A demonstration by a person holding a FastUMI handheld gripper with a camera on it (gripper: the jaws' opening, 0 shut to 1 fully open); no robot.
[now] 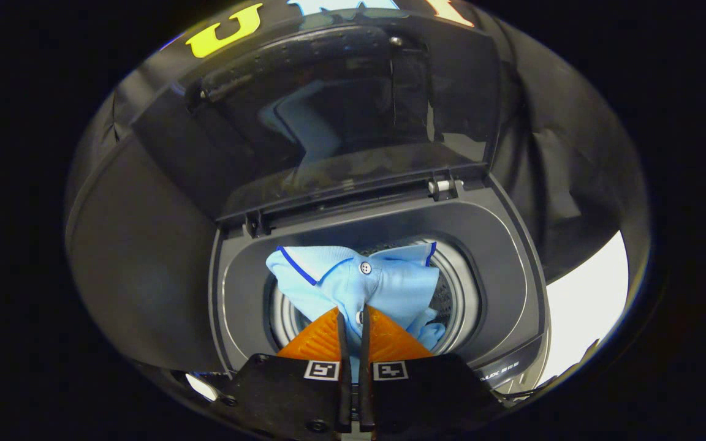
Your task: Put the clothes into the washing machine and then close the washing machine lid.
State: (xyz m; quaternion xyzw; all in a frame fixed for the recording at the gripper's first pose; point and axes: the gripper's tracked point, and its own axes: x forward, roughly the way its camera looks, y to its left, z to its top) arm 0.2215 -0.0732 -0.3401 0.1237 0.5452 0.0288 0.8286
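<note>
A light blue polo shirt [383, 285] with dark blue collar trim and white buttons hangs over the round drum opening of the dark grey top-loading washing machine [506, 288]. My gripper [353, 318] is shut on the shirt's button placket, and its orange fingers [319, 340] pinch the cloth just above the drum. The rest of the shirt spreads ahead of the fingers and droops into the steel drum [454, 294]. The machine's glass lid [353, 116] stands open and upright behind the drum, hinged at the back, and reflects the blue shirt.
The black cloth booth wall [138, 245] surrounds the machine to the left and behind. A bright white patch of floor [586, 306] shows to the right of the machine. Its control panel [500, 367] runs along the near right corner.
</note>
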